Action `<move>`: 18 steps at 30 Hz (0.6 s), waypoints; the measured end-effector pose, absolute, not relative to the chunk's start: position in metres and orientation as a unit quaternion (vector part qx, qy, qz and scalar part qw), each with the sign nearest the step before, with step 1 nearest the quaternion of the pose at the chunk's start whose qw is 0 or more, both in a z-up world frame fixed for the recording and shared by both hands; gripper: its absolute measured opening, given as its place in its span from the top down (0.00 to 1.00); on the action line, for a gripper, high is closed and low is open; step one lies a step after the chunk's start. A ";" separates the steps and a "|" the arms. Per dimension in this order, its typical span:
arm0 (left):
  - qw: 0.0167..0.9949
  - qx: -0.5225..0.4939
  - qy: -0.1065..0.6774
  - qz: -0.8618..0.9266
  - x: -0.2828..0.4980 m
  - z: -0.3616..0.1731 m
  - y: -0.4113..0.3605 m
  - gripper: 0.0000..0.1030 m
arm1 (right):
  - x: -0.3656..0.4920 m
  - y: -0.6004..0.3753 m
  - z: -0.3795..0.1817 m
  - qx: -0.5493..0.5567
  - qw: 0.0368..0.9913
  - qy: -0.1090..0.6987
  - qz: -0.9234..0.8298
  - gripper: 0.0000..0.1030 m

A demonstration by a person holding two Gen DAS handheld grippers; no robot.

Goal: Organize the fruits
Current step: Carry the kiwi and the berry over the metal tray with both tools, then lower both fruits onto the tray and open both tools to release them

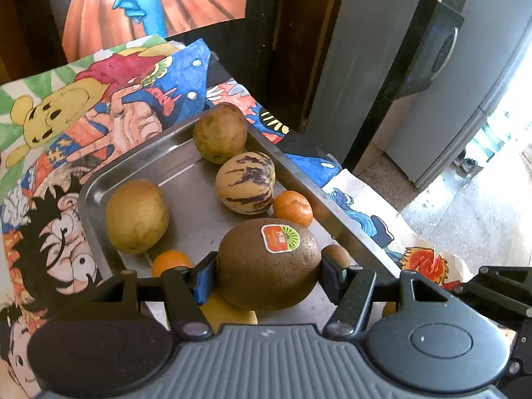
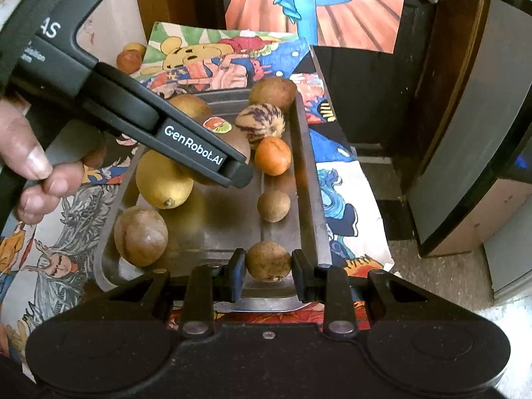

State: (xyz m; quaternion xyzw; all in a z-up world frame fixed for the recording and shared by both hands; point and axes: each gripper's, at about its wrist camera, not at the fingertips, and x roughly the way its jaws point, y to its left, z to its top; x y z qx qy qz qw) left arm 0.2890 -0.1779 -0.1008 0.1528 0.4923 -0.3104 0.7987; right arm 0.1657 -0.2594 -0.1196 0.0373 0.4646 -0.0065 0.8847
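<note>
A steel tray holds several fruits. My left gripper is shut on a large brown kiwi with an orange-green sticker, held just above the tray. In the right wrist view the left gripper's body covers most of that kiwi. My right gripper is shut on a small round brown fruit at the tray's near edge. Also on the tray are a striped melon-like fruit, an orange, a yellow lemon and brown pears.
Colourful cartoon drawings cover the table under the tray. Two more fruits lie off the tray at the far left. A dark wooden frame and grey cabinet stand to the right. The holder's hand is at the left.
</note>
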 end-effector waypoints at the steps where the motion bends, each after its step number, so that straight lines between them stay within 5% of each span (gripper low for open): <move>1: 0.797 0.160 0.490 -0.314 0.289 -0.102 -0.179 0.35 | 0.168 -0.259 -0.121 0.038 0.883 0.467 -0.007 0.70; 18: 0.772 0.228 0.494 -0.329 0.299 -0.121 -0.184 0.36 | 0.179 -0.251 -0.136 0.040 0.872 0.487 -0.015 0.69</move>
